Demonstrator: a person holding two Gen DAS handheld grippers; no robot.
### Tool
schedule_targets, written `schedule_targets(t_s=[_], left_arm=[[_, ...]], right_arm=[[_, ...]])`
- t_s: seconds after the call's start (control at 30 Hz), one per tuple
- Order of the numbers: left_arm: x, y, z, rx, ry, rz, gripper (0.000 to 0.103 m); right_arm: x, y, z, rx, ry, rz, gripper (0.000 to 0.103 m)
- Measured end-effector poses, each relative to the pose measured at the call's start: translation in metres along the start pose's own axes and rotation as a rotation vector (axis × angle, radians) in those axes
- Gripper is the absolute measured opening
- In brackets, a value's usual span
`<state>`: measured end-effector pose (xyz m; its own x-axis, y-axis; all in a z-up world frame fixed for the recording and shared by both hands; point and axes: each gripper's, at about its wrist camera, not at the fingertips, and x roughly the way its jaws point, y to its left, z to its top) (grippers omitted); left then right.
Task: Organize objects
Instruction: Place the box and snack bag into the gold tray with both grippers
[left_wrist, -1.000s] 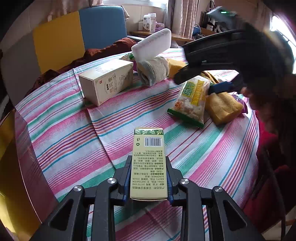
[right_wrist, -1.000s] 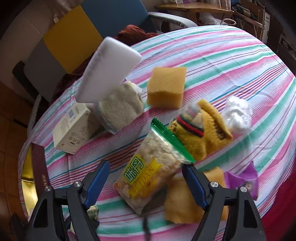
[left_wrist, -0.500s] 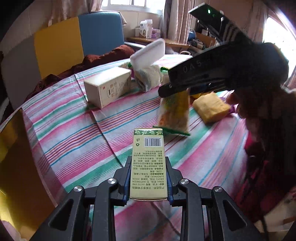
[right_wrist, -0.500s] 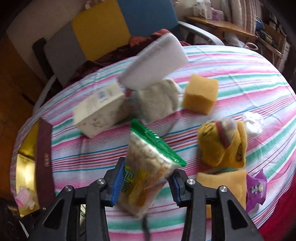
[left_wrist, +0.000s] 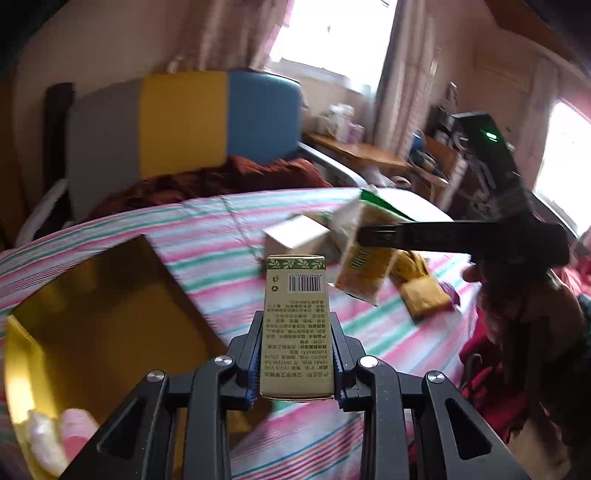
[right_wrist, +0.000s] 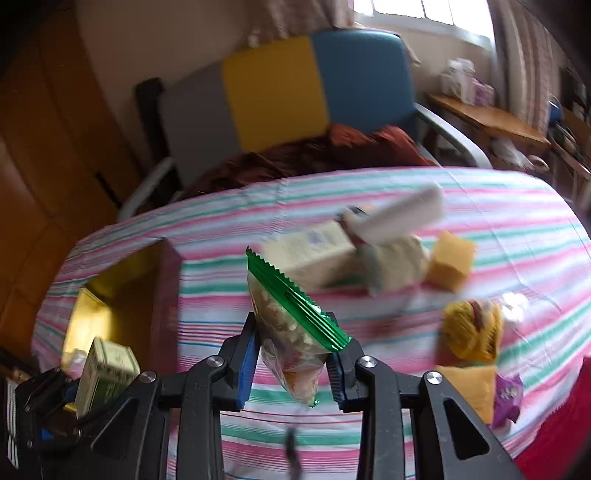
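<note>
Two packages lifted off the striped surface

Both hand-held grippers carry something above the round surface (right_wrist: 480, 206) with its pink, green and white striped cloth. The left hand-held gripper (left_wrist: 297, 365) is pressed tight on a slim green carton (left_wrist: 296, 325), barcode face up, which stands out along the fingers. In the right wrist view the same carton (right_wrist: 107, 373) shows at lower left, over a gold-lined open box (right_wrist: 122, 284) at the surface's edge.

The right hand-held gripper (right_wrist: 293, 365) has its jaws closing on a clear snack bag (right_wrist: 291, 339) with a green crimped top; the pads squeeze its lower part and the bag hangs free of the cloth. From the left wrist view the bag (left_wrist: 365, 258) appears gripped by a dark finger at mid-right.

Lying on the cloth beyond are a pale cardboard box (right_wrist: 310, 254), a white block (right_wrist: 399, 218) leaning on a rolled grey towel (right_wrist: 395, 266), an orange sponge (right_wrist: 450, 262), a yellow knitted item (right_wrist: 472, 332), a flat yellow cloth (right_wrist: 476, 387) and a purple packet (right_wrist: 509, 398). Much is motion-blurred.
</note>
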<state>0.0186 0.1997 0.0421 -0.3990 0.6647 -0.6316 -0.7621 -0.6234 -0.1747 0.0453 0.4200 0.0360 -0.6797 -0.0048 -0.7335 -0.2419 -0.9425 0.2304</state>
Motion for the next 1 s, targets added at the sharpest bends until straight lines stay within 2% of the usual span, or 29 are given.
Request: schedule_targets(t_s=[0.13,0.27,0.4,0.53,0.6,0.63,0.67,0.7,0.73,0.9,1.0], left_arm=[[-0.017,0.038,0.0,-0.063,-0.029,0.095,0.031],[-0.025,0.082,-0.006,-0.137,-0.04,0.195,0.031],[-0.035,0.125,-0.011,-0.204,-0.056,0.287,0.031],[-0.04,0.166,-0.017,-0.259,-0.053,0.372,0.031],[-0.039,0.183,-0.021,-0.292,-0.047,0.408,0.038],[-0.039,0.191,-0.024,-0.312,-0.044,0.413,0.053],[-0.04,0.196,-0.027,-0.332,-0.043,0.421,0.066],[-0.043,0.202,-0.03,-0.353,-0.047,0.437,0.071],[-0.046,0.206,-0.034,-0.37,-0.049,0.45,0.075],[-0.057,0.21,-0.045,-0.387,-0.059,0.499,0.076],[-0.064,0.205,-0.051,-0.395,-0.063,0.546,0.081]], right_arm=[[-0.003,0.039,0.007,-0.057,-0.017,0.076,0.032],[0.003,0.084,0.013,-0.136,0.006,0.174,0.032],[0.026,0.132,0.012,-0.217,0.079,0.262,0.032],[0.06,0.179,0.008,-0.286,0.159,0.291,0.032],[0.076,0.201,0.007,-0.304,0.181,0.314,0.034],[0.08,0.21,0.007,-0.305,0.183,0.33,0.035],[0.085,0.216,0.007,-0.307,0.189,0.348,0.042],[0.087,0.222,0.008,-0.307,0.191,0.351,0.05],[0.09,0.228,0.008,-0.307,0.189,0.344,0.052],[0.086,0.235,-0.001,-0.311,0.188,0.329,0.055],[0.084,0.232,-0.011,-0.327,0.189,0.293,0.059]])
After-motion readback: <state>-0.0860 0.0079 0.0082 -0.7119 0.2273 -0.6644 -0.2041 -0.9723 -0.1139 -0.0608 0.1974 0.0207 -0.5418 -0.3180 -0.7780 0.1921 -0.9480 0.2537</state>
